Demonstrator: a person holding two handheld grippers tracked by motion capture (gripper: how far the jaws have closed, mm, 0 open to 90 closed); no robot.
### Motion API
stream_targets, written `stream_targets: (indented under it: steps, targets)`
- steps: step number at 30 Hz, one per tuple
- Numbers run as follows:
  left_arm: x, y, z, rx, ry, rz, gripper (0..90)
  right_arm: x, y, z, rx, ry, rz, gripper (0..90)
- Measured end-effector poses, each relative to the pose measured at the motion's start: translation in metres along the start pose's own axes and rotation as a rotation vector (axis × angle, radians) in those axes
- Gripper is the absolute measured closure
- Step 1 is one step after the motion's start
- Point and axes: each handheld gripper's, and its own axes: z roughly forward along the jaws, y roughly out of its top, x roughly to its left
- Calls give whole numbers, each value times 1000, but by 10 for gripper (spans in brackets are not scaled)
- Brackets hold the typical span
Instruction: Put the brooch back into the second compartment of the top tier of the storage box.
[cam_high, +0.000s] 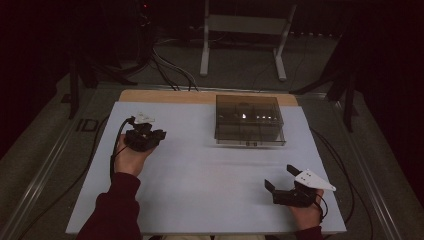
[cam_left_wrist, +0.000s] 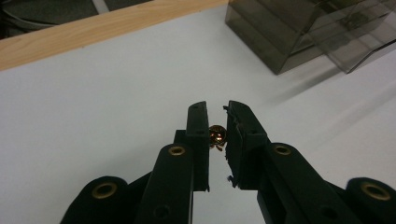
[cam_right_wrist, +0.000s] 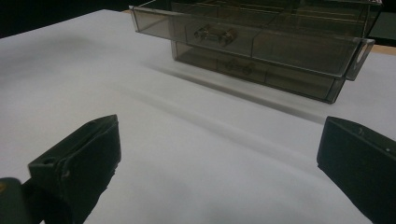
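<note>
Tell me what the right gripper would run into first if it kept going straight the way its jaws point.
Probably the smoky drawer box: the open right gripper looks along bare white table toward its partly pulled-out top drawer. Depth is hard to judge.

One small gold bead (cam_left_wrist: 217, 134), one smoky clear drawer box (cam_high: 249, 120), two tools, one table (cam_high: 190, 175)

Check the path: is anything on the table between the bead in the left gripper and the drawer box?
Nothing visible. The left gripper holds the bead, and bare table runs to the box.
</note>
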Motion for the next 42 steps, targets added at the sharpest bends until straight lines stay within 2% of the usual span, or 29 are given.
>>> stream_targets:
  steps: [18, 36, 42]
  targets:
    - [-20, 24, 5, -46, -58, 22, 808, 0, 0, 0, 0, 0, 3, 0]
    - [-41, 40, 17, -54, -103, 65, 808, 0, 0, 0, -2, 2, 3, 0]
    - [-47, 44, 21, -58, -114, 67, 808, 0, 0, 0, -2, 2, 4, 0]
